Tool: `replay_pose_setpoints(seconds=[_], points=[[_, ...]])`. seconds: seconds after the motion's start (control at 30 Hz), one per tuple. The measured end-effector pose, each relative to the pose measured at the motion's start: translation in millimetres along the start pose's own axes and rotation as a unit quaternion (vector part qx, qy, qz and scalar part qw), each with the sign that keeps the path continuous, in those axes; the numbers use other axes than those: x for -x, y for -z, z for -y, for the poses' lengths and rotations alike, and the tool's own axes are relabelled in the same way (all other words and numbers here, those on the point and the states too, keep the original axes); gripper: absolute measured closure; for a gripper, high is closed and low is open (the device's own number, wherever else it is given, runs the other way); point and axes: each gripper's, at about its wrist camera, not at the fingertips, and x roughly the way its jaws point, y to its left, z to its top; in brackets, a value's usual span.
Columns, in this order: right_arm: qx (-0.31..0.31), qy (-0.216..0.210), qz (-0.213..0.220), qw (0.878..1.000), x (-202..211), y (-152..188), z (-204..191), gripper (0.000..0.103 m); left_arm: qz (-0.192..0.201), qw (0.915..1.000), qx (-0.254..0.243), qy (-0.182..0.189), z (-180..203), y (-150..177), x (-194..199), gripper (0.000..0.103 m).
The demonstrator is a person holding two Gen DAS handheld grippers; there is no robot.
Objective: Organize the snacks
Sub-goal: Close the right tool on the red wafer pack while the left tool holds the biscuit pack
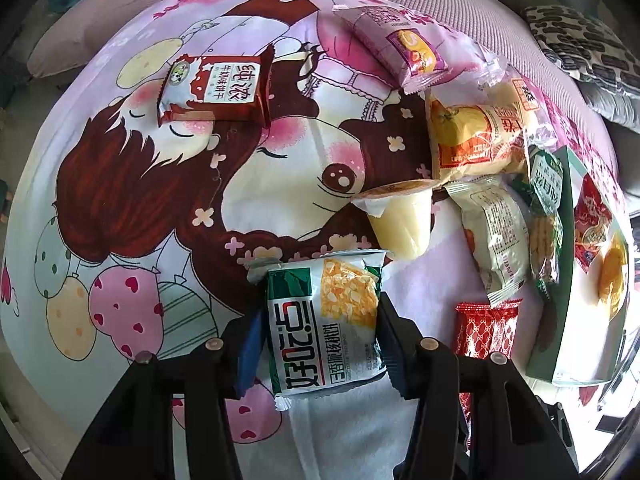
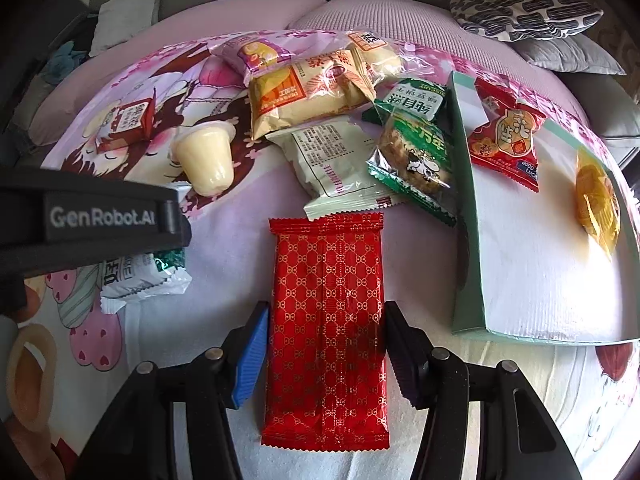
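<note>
My left gripper point(image 1: 318, 340) is shut on a white-and-green snack packet point(image 1: 324, 320), its pads pressed on both sides. That packet's end point(image 2: 144, 276) shows under the left gripper body point(image 2: 92, 216) in the right wrist view. My right gripper point(image 2: 326, 352) straddles a red patterned packet point(image 2: 326, 328) lying on the cartoon-print cloth point(image 2: 224, 312); the pads touch or nearly touch its edges. The same red packet point(image 1: 486, 330) shows in the left wrist view. A green-rimmed box lid point(image 2: 468, 200) at the right holds a red peanut packet point(image 2: 504, 136) and a yellow wrapped snack point(image 2: 596, 200).
A jelly cup point(image 2: 208, 160) lies on its side at centre left. A brown-and-white biscuit packet point(image 2: 128, 124) sits far left. A pile of packets, among them a yellow cake bag point(image 2: 304, 96), a white packet point(image 2: 336, 164) and green biscuit packets point(image 2: 416, 152), lies beside the lid. Cushions point(image 2: 524, 8) are behind.
</note>
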Motion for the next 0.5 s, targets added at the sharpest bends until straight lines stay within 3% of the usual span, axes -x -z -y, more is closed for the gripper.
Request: replay_pose_setpoints(seconds=[0.5], points=[[-0.012,-0.004,0.001,1.0,3,1,5,0.051,0.007,0.9999,0.008,0.0,-13,-1,12,0.051]])
